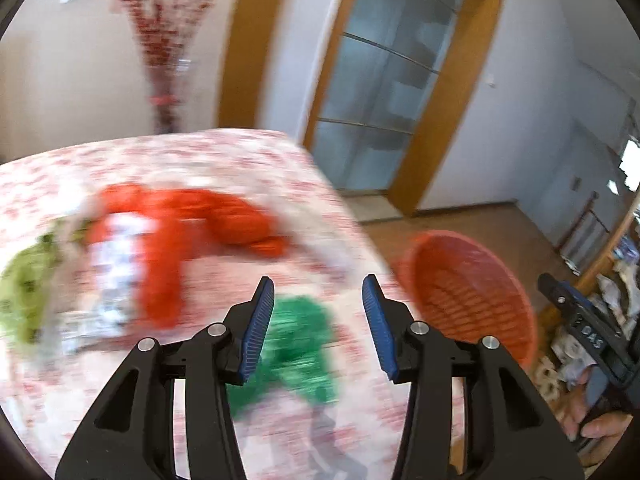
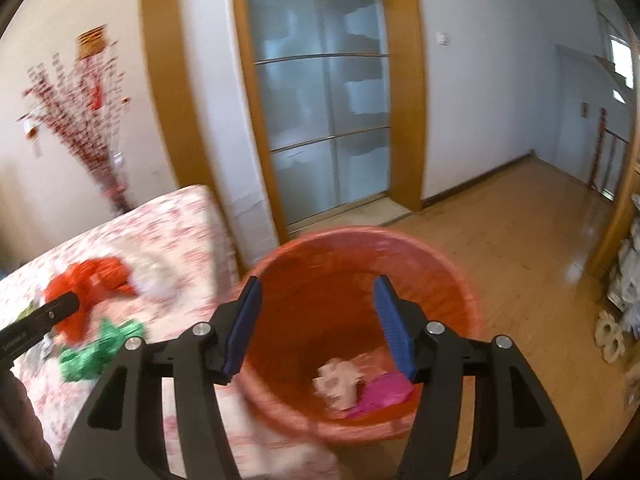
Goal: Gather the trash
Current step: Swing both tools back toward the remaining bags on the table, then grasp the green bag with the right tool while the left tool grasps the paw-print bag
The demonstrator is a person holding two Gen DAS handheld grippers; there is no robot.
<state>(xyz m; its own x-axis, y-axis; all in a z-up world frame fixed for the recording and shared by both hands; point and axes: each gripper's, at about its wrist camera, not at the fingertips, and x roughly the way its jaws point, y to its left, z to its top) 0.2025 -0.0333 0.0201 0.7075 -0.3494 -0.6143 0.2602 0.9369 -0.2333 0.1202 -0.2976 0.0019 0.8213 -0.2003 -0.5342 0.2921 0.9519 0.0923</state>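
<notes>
L gripper [image 1: 318, 296]: jaws apart, roughly mid-width, nothing between the blue pads [image 1: 256, 330]. Points down over table w/ red-and-white patterned cloth [image 1: 248, 152]. Just past the tips, slightly left of centre: green crumpled wrapper [image 1: 302, 344], lying on cloth, not touched. Further out & left: red crumpled bag [image 1: 180, 232], big, sprawled across the cloth; white printed packet [image 1: 116, 264] against its left side; yellow-green scrap [image 1: 24, 284] at far left edge. All heavily blurred, detail unreadable. Off table's right edge, on wood floor [image 1: 460, 220]: orange-red bin [image 1: 472, 292], right of L gripper, well apart from the green wrapper. Bottom right corner: a hand [image 1: 592, 420] gripping the other tool's handle.

R gripper [image 2: 318, 292]: jaws apart, mid-width, holding nothing. Hangs above the bin [image 2: 360, 248], looking into it. Inside bin, at bottom: pale beige crumpled piece [image 2: 338, 380] & pink piece [image 2: 384, 394] beside it, touching; both below/past the tips, nearer right pad. Left of bin: table cloth [image 2: 180, 220] w/ green wrapper [image 2: 100, 350] and red bag [image 2: 96, 280] lying on it, apart from R gripper. L gripper's black finger [image 2: 40, 320] pokes in from left edge, over the red bag.

Far: frosted glass door in wood frame [image 2: 320, 100], white wall, red branch decor [image 2: 92, 120] behind table.
</notes>
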